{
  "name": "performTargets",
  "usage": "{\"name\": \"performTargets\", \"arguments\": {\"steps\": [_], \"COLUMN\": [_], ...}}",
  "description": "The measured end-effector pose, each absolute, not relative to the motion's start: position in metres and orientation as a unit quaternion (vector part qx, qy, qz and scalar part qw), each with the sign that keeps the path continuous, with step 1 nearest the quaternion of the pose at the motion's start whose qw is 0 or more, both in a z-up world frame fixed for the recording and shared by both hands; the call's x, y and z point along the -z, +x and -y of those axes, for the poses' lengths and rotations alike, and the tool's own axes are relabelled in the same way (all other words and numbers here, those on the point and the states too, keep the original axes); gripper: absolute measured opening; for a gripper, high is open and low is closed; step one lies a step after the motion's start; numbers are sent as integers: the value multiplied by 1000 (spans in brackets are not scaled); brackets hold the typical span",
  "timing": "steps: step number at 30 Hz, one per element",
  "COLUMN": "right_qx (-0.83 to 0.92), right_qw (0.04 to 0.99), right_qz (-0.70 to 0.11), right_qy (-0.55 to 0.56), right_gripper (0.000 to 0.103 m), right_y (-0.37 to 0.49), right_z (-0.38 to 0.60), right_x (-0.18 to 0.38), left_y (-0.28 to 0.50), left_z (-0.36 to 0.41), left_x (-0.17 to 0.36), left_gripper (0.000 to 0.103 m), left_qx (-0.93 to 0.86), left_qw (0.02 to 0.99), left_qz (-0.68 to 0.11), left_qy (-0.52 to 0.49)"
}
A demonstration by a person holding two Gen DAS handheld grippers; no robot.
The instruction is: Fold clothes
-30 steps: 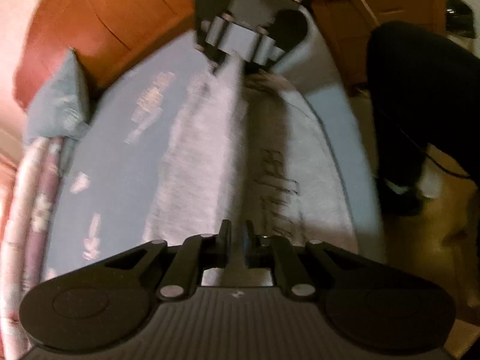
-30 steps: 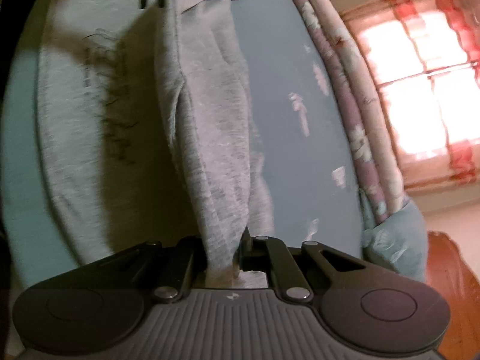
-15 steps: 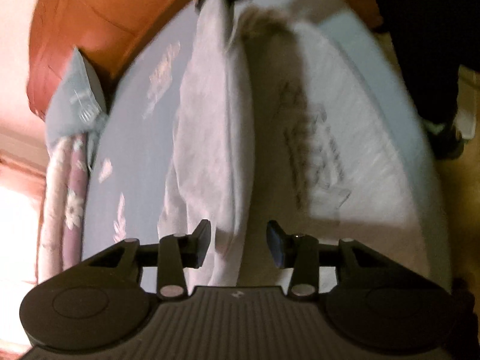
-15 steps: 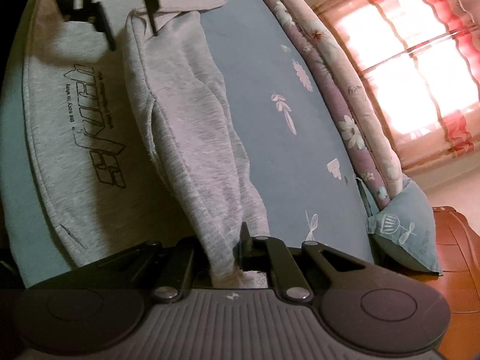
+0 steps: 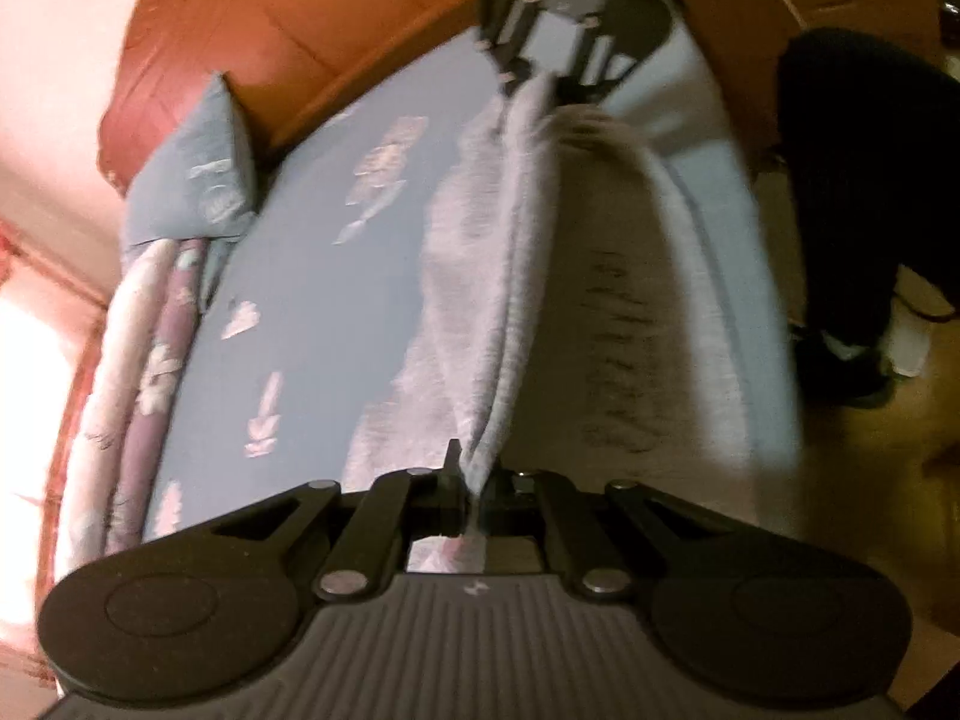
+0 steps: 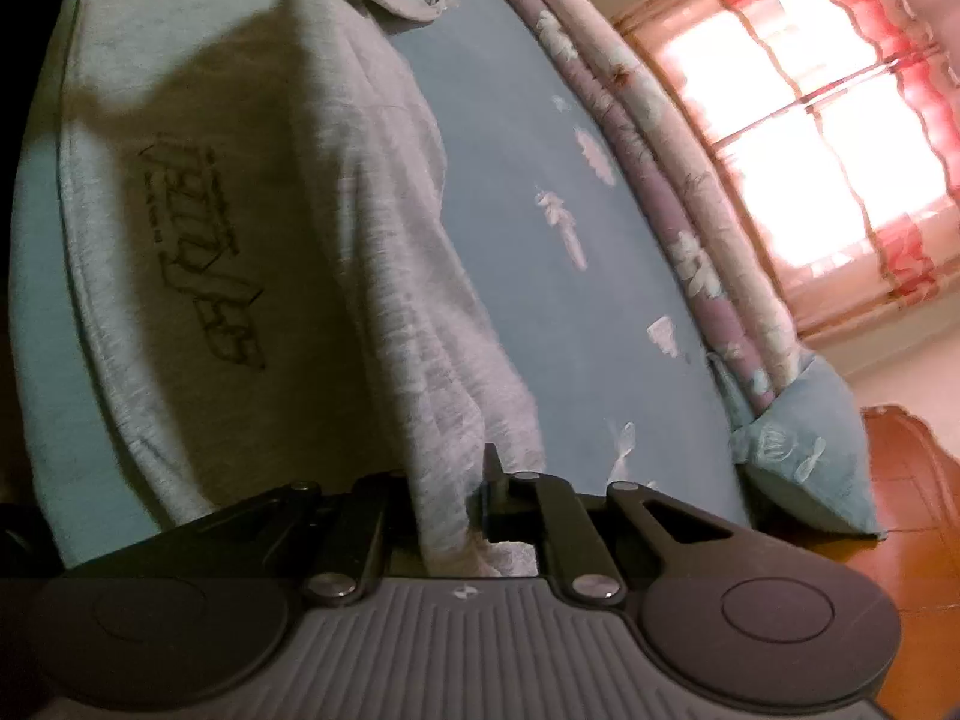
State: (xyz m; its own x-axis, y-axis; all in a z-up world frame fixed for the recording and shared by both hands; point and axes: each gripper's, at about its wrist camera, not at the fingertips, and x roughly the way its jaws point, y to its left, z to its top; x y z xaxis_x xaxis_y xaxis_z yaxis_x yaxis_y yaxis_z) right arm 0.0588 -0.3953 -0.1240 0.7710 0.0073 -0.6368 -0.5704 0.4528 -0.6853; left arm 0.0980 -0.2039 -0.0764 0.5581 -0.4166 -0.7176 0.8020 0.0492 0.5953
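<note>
A grey sweatshirt (image 5: 510, 276) with black lettering lies lengthwise on the blue bed sheet (image 5: 312, 300), one side folded up into a long ridge. In the left wrist view, my left gripper (image 5: 474, 480) is closing its jaws on the near end of that ridge, with cloth pinched between them. My right gripper (image 5: 534, 81) holds the far end. The right wrist view shows my right gripper (image 6: 447, 492) gripping a bunched fold of the sweatshirt (image 6: 372, 228); its jaws are opening slightly with the cloth still between them. The lettering (image 6: 198, 252) lies flat to the left.
A blue pillow (image 5: 192, 180) leans on the wooden headboard (image 5: 300, 18). A rolled floral quilt (image 6: 690, 210) runs along the bed's far side below a bright curtained window (image 6: 810, 138). A person's dark leg (image 5: 852, 192) stands on the floor beside the bed.
Half a second ago my left gripper stood open over the ridge; now it is shut on it and has drawn back. My right gripper has kept its hold on the cloth.
</note>
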Motion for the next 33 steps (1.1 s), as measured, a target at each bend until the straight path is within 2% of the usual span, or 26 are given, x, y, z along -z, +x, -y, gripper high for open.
{"name": "performTargets", "arguments": {"steps": [5,12,16,19,28,30,32,33], "right_qx": [-181,-177,-182,-183,-170,-174,-176,-176], "right_qw": [795,780,774,755,761,750,735,736], "right_qz": [-312,-313,-329,-329,-338,-350,-360,-368], "right_qy": [-488,-512,-509,-537,-527,-533,-546,-540], "right_gripper": [11,11,12,18,20,35,39,48], "right_y": [59,54,59,57,59,57,53,51], "right_z": [399,400,400,400,404,403,402,401], "right_x": [142,147,154,164,161,164,166,161], "left_y": [88,79,75,73,77,76,74,75], "left_z": [214,221,222,225,224,224,224,224], "left_x": [117,120,140,156,147,154,157,153], "left_gripper": [1,1,2,2,2,9,9,13], "left_qx": [461,474,483,485,490,488,485,484], "left_qw": [664,640,612,594,596,587,589,592], "left_qz": [-209,-207,-220,-224,-230,-234,-235,-238], "left_qy": [550,569,586,601,594,602,602,599]}}
